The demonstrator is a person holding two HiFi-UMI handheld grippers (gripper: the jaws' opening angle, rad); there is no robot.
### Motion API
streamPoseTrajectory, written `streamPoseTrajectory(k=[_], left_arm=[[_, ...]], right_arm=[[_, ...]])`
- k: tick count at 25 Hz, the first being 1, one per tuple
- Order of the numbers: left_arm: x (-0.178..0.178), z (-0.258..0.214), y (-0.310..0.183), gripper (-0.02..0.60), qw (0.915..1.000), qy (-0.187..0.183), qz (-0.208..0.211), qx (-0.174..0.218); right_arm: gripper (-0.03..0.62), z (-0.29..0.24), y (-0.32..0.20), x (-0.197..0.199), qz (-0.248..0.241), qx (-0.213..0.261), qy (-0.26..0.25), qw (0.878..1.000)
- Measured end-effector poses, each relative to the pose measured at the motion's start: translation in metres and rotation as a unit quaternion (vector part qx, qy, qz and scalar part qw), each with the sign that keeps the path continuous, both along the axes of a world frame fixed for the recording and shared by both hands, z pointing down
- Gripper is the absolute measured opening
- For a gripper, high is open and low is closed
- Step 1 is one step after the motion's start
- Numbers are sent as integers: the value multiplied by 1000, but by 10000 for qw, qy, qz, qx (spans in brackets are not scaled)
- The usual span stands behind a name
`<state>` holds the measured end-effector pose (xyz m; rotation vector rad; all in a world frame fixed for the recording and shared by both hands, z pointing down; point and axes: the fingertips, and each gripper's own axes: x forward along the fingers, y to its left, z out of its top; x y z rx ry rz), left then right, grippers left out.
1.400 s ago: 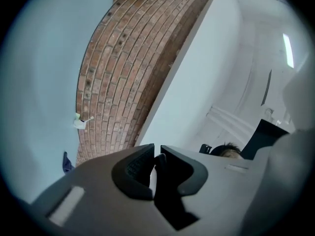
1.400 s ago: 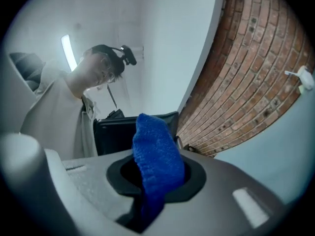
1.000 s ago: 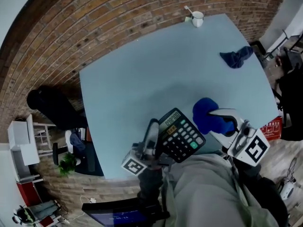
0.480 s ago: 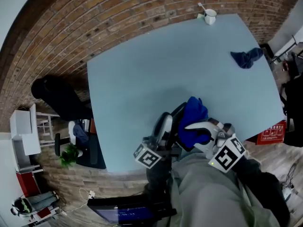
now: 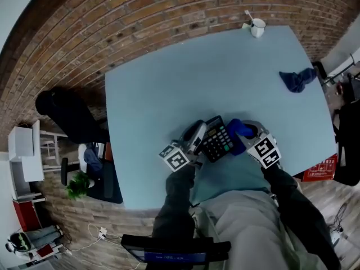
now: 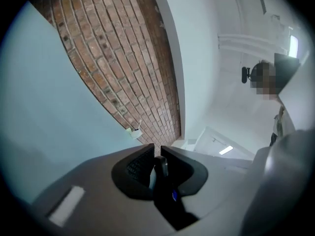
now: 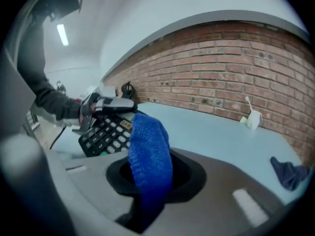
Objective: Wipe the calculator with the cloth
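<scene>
A black calculator [image 5: 218, 139] with white keys lies tilted low over the light blue table [image 5: 169, 89] near its front edge. My left gripper [image 5: 202, 142] is shut on the calculator's left edge. In the left gripper view that edge [image 6: 158, 172] shows as a thin dark strip between the closed jaws. My right gripper [image 5: 246, 135] is shut on a bright blue cloth [image 5: 238, 128], which touches the calculator's right side. In the right gripper view the blue cloth [image 7: 149, 157] sticks up from the jaws, with the calculator [image 7: 105, 132] and the left gripper [image 7: 106, 104] just beyond it.
A white mug [image 5: 257, 26] with a spoon stands at the table's far right corner, also in the right gripper view as the mug [image 7: 253, 118]. A crumpled dark blue cloth [image 5: 298, 79] lies near the right edge. A brick wall [image 5: 140, 21] backs the table.
Both grippers have come down and away from me to the table. The blue cloth went from beside the calculator, over its face, to its right side.
</scene>
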<state>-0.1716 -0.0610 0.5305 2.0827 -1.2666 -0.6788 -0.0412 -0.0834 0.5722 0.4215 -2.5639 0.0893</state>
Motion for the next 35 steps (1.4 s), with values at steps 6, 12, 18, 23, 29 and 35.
streamPoseTrajectory(k=[6, 12, 18, 23, 29, 35], left_arm=[[-4, 30, -36, 37, 9980, -387, 446, -209], [-12, 32, -46, 37, 9992, -76, 247, -299], [-22, 39, -54, 37, 9982, 295, -107, -512], [-35, 39, -53, 37, 9976, 228, -242, -604], [-37, 45, -49, 48, 9883, -1238, -416, -785], [-43, 46, -34, 195, 9591, -2639, -412, -935]], right_arm=[[71, 22, -14, -21, -326, 141, 654, 9972], [71, -18, -21, -61, -206, 804, 308, 9961], [71, -1, -9, -115, -570, 1283, 650, 9880], [71, 3, 37, -111, -1501, 1101, 735, 9798], [72, 22, -3, -62, -1101, 2324, 1941, 9467], [248, 37, -7, -57, -851, 1310, 1702, 9730]])
